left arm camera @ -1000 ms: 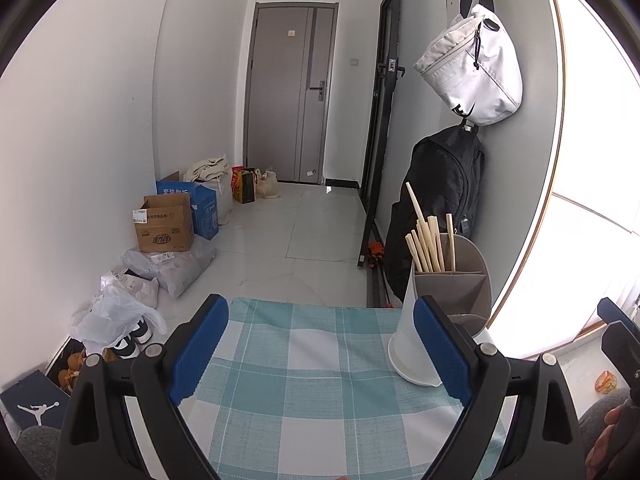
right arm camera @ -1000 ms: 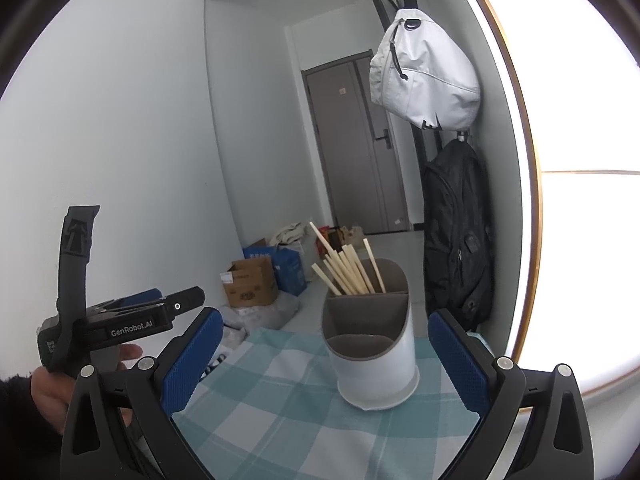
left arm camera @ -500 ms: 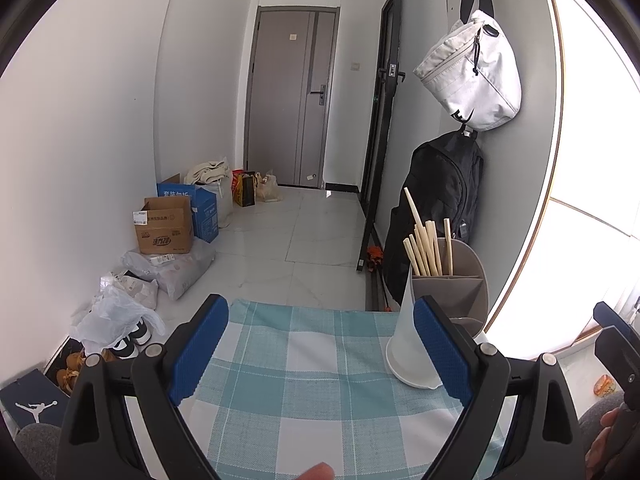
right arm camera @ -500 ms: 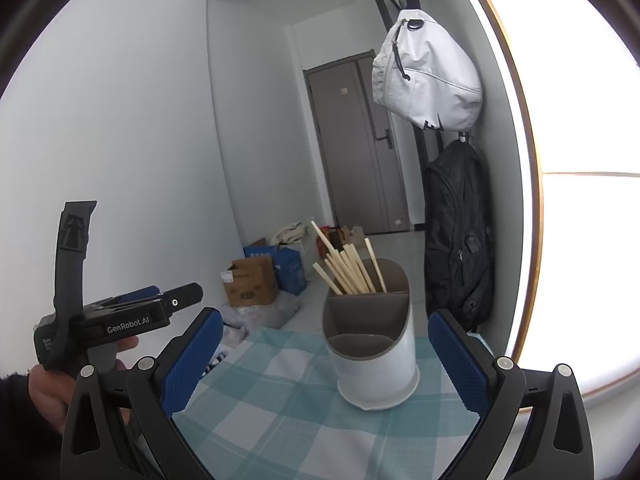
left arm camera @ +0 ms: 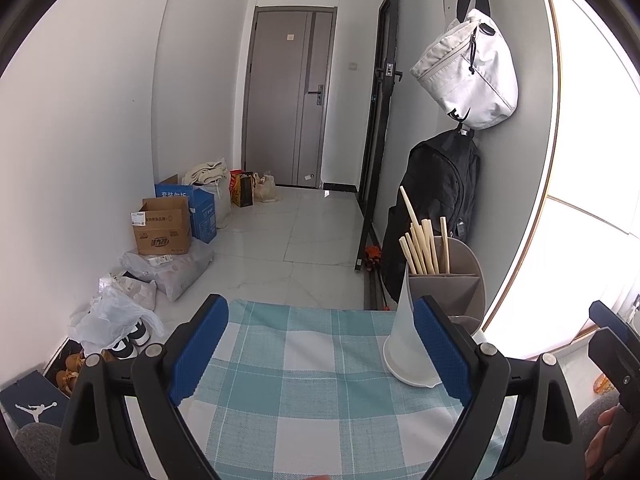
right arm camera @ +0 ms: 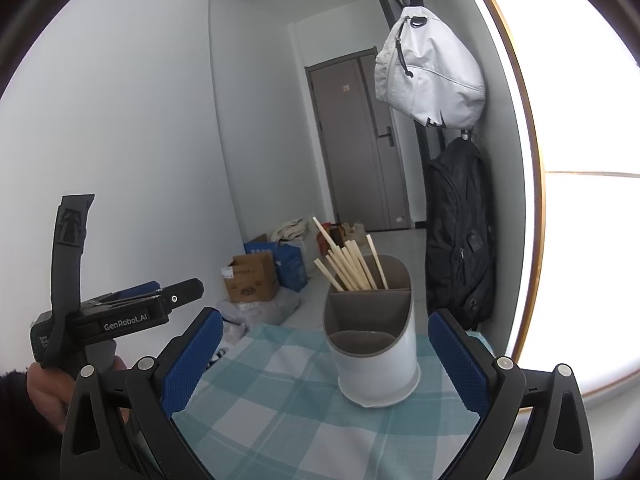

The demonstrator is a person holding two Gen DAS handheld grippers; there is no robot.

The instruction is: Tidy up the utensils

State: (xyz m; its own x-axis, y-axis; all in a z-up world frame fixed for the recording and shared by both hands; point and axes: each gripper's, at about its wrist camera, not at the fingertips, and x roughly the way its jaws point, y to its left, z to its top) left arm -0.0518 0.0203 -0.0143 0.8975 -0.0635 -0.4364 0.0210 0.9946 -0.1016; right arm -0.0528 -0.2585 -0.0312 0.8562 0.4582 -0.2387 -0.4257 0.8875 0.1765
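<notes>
Hovering with both jaws spread and empty, left hand-held gripper point(left arm camera: 320, 354) and right hand-held gripper point(right arm camera: 326, 364). Chopsticks point(right arm camera: 350, 266) sit in the holder point(right arm camera: 374, 354) near the bench's point(right arm camera: 280, 412) far right corner; a careless bump could tip it off.

The checked teal-and-white cloth-covered surface point(right arm camera: 280, 412) lies bare between both wide-open hand-held grippers. The only obstacle on it is the white-and-grey divided plastic utensil holder point(right arm camera: 374, 344) near its far right corner, light wooden chopsticks point(right arm camera: 350, 264) bristling from its rear compartment.
</notes>
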